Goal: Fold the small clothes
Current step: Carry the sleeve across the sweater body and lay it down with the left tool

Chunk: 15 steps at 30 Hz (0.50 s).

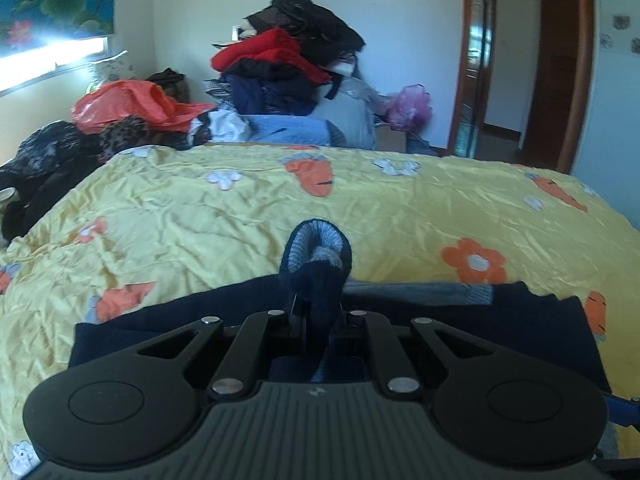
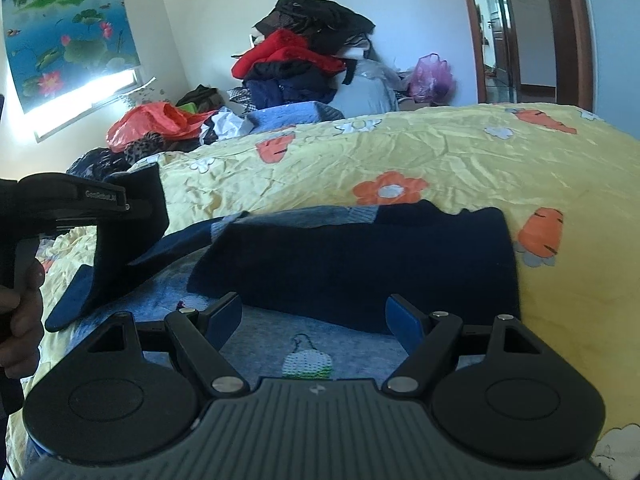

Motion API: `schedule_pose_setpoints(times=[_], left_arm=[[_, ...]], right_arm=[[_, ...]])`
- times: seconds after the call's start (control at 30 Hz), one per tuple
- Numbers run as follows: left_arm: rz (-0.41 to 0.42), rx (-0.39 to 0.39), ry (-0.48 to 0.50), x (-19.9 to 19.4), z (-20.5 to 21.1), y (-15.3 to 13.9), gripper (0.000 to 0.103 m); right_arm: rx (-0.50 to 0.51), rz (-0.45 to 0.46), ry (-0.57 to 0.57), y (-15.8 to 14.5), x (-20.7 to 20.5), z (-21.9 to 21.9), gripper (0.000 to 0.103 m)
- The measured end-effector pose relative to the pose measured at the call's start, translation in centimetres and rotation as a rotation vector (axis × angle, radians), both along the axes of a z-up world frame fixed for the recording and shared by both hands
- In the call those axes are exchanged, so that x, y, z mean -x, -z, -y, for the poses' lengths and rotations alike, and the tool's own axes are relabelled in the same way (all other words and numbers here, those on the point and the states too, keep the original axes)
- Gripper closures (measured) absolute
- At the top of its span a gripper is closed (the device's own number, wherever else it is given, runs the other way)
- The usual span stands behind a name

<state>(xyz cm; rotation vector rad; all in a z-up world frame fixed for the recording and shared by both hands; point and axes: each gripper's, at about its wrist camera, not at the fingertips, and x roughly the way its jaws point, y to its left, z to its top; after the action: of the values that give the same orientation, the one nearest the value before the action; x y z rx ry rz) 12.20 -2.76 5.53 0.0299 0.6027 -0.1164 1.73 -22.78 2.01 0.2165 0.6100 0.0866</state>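
Observation:
A small navy and blue-grey knit sweater (image 2: 360,264) lies on the yellow bedspread (image 2: 460,160), its right sleeve folded over the body. My left gripper (image 1: 316,304) is shut on the left sleeve's cuff (image 1: 316,256) and holds it lifted above the sweater (image 1: 440,312). In the right wrist view the left gripper (image 2: 136,204) shows at the left with the sleeve (image 2: 128,248) hanging from it. My right gripper (image 2: 314,316) is open and empty, low over the blue-grey front with its white-green motif (image 2: 307,362).
A tall pile of clothes (image 1: 288,68) and a red plastic bag (image 1: 124,106) lie past the bed's far edge. Dark clothes (image 1: 36,172) sit at the far left. A pink bag (image 1: 410,106) and a doorway (image 1: 500,60) are at the right.

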Motion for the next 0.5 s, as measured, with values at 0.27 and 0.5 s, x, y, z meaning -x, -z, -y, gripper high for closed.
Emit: schedule_pose_setpoints(times=[0.27,0.5], left_arm=[[-0.004,-0.036,0.076,0.2,3.5,0.3,0.094],[-0.008,-0.052,0.139,0.4,6.3,0.6,0.094]], right_arm=[[-0.021,-0.003,0.052,0.3,0.8,1.8,0.022],[-0.030,-0.011,0.083,0.8,1.4,3.1,0.022]])
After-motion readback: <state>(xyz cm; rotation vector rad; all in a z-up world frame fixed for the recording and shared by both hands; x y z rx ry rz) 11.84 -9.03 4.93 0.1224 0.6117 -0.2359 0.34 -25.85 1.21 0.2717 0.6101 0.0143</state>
